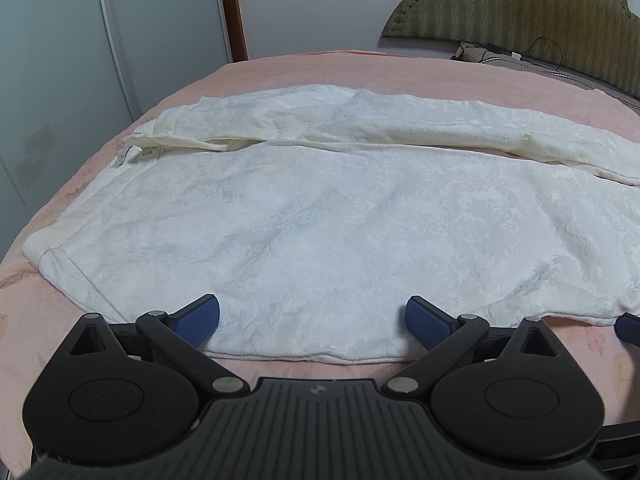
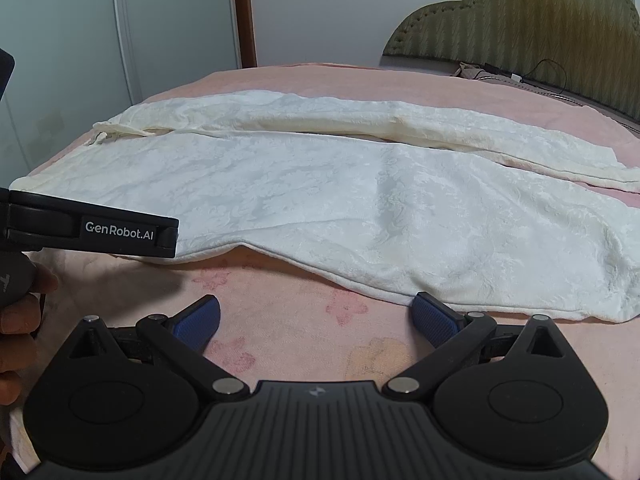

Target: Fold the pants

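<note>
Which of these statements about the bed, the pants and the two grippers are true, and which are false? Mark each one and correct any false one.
1. The white pants lie spread out on a pink bedcover. True.
2. The left gripper is shut on the pants. False: its jaws stand wide open at the near hem.
3. The right gripper is open. True.
4. The pants are already folded into a small square. False: both legs lie full length, side by side.
5. A padded headboard stands at the far right. True.
</note>
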Demonstrator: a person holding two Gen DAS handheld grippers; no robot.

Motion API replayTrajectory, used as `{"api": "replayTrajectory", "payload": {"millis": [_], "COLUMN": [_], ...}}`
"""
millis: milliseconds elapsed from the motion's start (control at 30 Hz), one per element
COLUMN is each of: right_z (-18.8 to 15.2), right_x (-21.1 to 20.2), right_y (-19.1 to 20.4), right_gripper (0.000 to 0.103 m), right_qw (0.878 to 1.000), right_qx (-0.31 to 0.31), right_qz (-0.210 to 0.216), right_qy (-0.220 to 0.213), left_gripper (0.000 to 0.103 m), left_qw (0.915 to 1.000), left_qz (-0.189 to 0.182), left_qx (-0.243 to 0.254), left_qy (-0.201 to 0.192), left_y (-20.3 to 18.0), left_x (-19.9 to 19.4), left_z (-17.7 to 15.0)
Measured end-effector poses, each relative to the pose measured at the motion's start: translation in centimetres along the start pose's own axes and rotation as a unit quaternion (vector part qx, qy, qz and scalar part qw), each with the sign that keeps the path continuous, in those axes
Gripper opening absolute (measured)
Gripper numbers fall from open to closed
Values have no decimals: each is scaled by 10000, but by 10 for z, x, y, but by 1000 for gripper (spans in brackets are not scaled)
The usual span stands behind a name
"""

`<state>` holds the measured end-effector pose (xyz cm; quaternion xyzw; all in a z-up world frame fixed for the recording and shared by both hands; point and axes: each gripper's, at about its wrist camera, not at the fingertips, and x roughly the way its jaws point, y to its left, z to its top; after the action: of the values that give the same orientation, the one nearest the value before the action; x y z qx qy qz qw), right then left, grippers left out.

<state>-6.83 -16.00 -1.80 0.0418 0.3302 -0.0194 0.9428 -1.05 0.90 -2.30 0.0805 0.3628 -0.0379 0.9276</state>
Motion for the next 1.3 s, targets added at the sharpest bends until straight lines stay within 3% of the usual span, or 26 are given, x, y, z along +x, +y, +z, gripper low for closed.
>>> {"api": "replayTrajectory", "payload": {"millis": [500, 633, 767, 900, 933, 1033, 1133, 1200, 1300], "right_z": [0, 1, 16, 42, 50, 75, 100, 122, 163], "right_x": [0, -7, -31, -43, -37, 1, 23, 35, 78], "right_y": [1, -1, -4, -5, -4, -2, -8, -16, -27], "right_gripper": [103, 103, 103, 103, 103, 103, 103, 103, 103], "right_qw": [10000, 9993, 9937, 9807, 9798, 9826, 9828, 9829, 9808], "right_qx": [-51, -78, -157, -863, -1114, -1607, -1544, -1323, -1035], "right_qz": [7, 353, 889, 770, 763, 729, 693, 939, 1565], "right_qy": [16, -33, -666, -1575, -1476, -577, -734, -871, -535], "left_gripper": [103, 101, 100, 100, 100, 100, 100, 100, 100], "left_qw": [10000, 10000, 9997, 9981, 9975, 9955, 9932, 9918, 9922], "left_qz": [7, 5, -38, 232, 330, 634, 943, 1111, 1134], "left_qx": [24, 50, -105, -309, -353, -518, -494, -431, -336], "left_qy": [-8, 5, -204, -486, -510, -480, -474, -468, -392], "left_y": [-1, 1, 12, 27, 30, 41, 48, 50, 51], "left_x": [0, -2, -11, -10, -7, 11, 30, 43, 59], "left_z": [0, 0, 13, 41, 48, 66, 72, 70, 60]}}
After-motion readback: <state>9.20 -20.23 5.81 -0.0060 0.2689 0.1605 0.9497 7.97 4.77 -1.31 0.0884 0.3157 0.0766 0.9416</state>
